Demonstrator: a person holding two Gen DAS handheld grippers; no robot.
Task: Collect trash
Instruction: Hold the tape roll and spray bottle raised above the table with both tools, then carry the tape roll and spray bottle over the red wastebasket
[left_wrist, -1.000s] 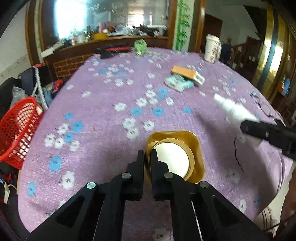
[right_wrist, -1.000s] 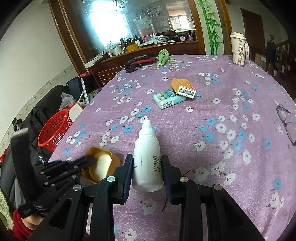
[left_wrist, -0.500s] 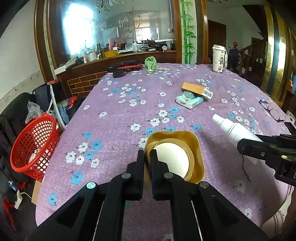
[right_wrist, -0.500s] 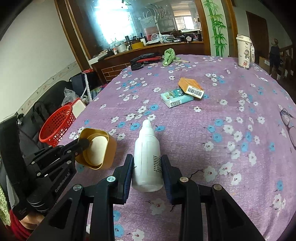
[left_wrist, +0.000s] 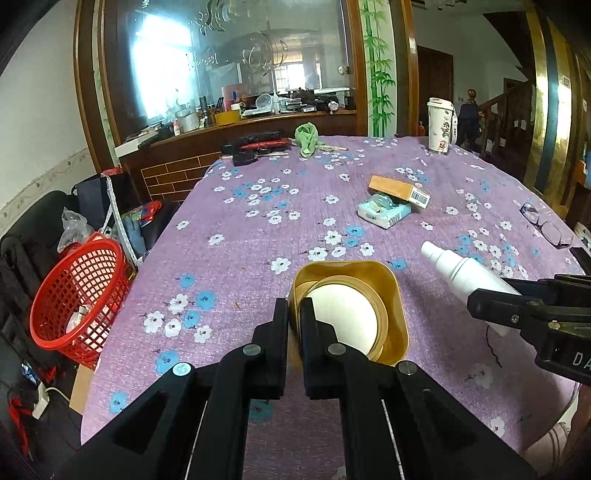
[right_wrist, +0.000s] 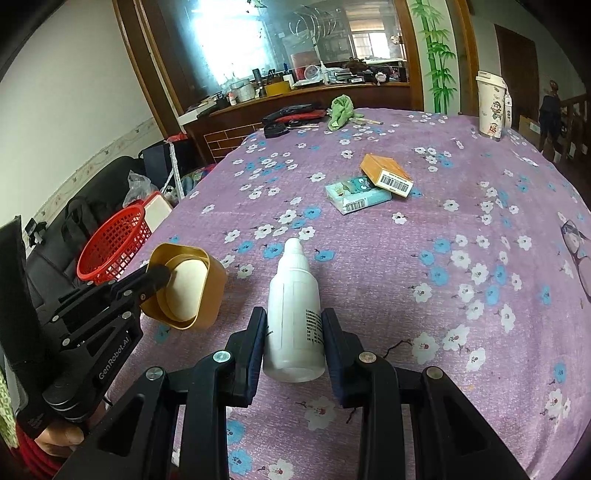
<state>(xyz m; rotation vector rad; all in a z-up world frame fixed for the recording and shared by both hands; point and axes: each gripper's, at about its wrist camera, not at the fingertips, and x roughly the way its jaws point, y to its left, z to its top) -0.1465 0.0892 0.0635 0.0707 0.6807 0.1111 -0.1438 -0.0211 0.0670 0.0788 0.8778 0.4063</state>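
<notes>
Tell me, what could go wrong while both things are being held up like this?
The left hand-held gripper pinches only the thin wall of the gold cup, which is tipped, so it might twist loose or spill the white thing inside. The right hand-held gripper squeezes the smooth white bottle near its bottom, so it could slip. The red basket sits off the table's edge, so a drop could miss.

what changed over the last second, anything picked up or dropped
Both held items have come up off the purple tablecloth: the gold container, first low against the cloth, now hangs above it in the left claw, tipped toward the red basket. The white bottle rose slightly in the right claw. Nothing was grabbed or released; the boxes and cup stayed put.
</notes>
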